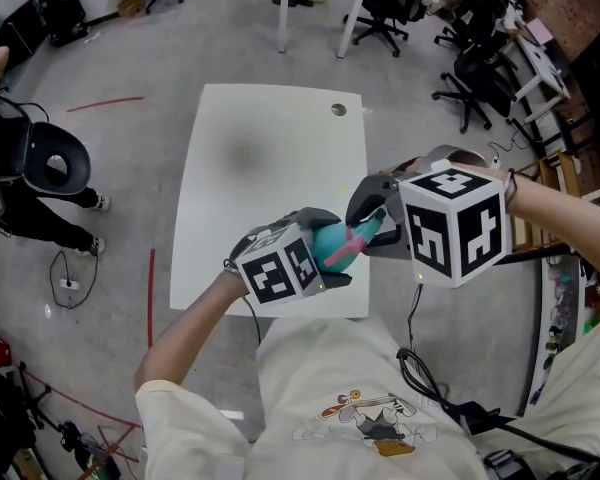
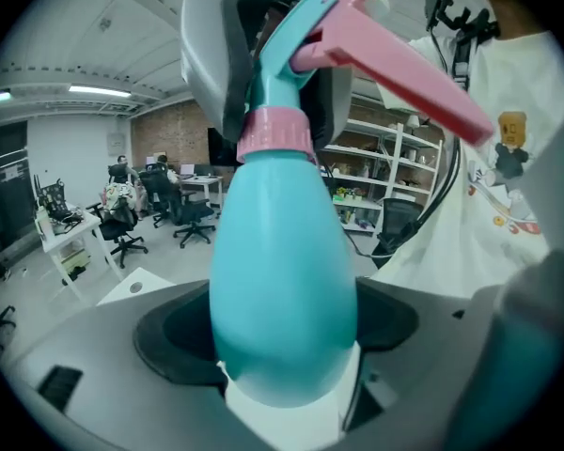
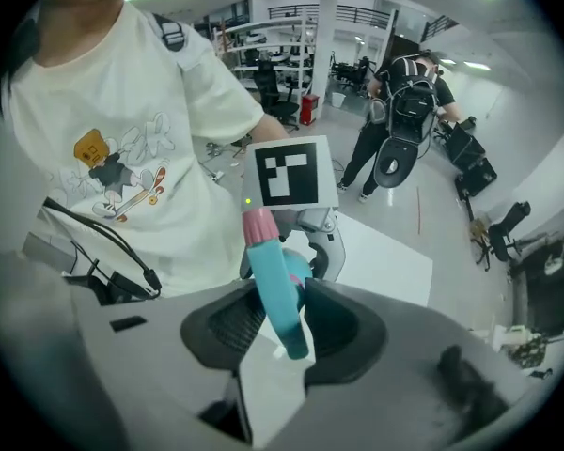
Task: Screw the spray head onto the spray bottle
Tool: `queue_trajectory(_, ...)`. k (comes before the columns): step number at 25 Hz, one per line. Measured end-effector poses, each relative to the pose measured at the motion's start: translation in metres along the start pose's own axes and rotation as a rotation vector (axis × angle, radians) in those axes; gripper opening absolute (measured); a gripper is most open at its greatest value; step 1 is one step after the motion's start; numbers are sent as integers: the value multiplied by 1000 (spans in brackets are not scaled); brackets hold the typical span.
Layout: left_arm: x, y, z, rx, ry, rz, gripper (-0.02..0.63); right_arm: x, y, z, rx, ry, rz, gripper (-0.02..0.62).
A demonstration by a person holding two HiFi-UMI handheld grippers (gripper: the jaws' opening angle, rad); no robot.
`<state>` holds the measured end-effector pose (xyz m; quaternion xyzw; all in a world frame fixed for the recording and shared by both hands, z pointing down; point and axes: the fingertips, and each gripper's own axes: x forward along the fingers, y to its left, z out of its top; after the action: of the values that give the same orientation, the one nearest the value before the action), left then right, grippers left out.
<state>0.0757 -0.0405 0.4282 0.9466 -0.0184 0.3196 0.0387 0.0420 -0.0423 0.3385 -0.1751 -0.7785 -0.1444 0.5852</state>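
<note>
Clamping the rounded belly of the turquoise plastic spray bottle (image 2: pixel 282 280), the left gripper (image 1: pixel 330 256) has both grey jaws pressed against the bottle's sides, with the neck pointing away from it. The right gripper (image 3: pixel 287 322) is closed on the turquoise spray head (image 3: pixel 280 289), its dark pads squeezing the head's body from either side. The two tools meet in the air above the near edge of the white rectangular table (image 1: pixel 270 148), just in front of the person's chest.

By my reading the step in hand is the screwing itself. The head sits on the bottle's neck and the pink plastic collar (image 2: pixel 274 141) looks seated on the shoulder, though whether the thread is fully taken up cannot be told. The next move calls for the left gripper to hold the bottle steady while the right turns the head squarely about the neck's line, without tilting it.

Only the left gripper view shows the collar and the long pink trigger (image 2: pixel 404 73) jutting to one side. The right gripper view hides that joint behind the head, but shows the left gripper's marker cube (image 3: pixel 287 177) beyond it. Only the head view places the pair over the table.
</note>
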Motion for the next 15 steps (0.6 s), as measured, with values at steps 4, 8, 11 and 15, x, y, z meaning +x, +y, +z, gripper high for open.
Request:
queue_trajectory(4,2,5,1,-38,-22,63,411,1,-3,-5,71,-9,-13,129)
queue_trajectory(8,1,13,-2,-64,-17,141,411,4,-7,-9,133,-11,-28,129)
queue_trajectory(11,-2,23,-1,-82,-18,233,411,1,-14,-9,197,-22,-45,129)
queue_trajectory(15,-9,37,1,-69,-22,412,411,-2,-19,-9,249,-31,-70,129)
